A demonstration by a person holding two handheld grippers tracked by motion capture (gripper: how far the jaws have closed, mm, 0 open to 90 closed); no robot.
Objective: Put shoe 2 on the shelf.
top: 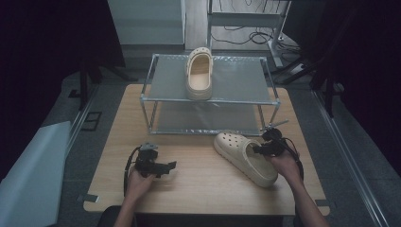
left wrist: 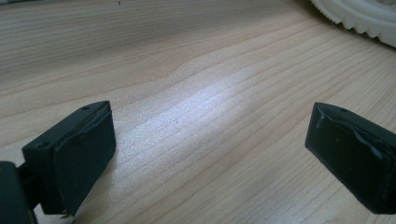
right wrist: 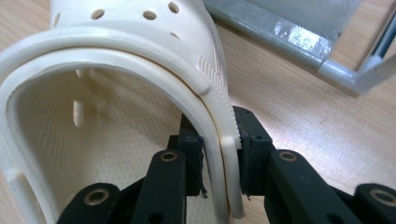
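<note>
1. The right gripper (right wrist: 219,154) has its fingers (right wrist: 191,163) pinching the side wall of the cream clog (top: 246,158), one finger inside the shoe and one outside.
2. That clog lies on the desk (top: 198,184) at about 4 o'clock, just in front of the metal rack (top: 210,101).
3. The left gripper (left wrist: 210,154) rests at 7 o'clock with fingers spread over bare wood.
4. A second clog (top: 198,73) sits on the rack's top shelf, at 12 o'clock.

A two-tier metal shoe rack (top: 208,100) stands at the far end of my wooden tabletop (top: 198,184), and a cream clog (top: 199,74) sits on its top shelf, toe pointing away from me. Grey floor surrounds the tabletop, with black cables (top: 246,37) lying behind the rack, and a pale sheet (top: 33,175) lies off to my left.
</note>
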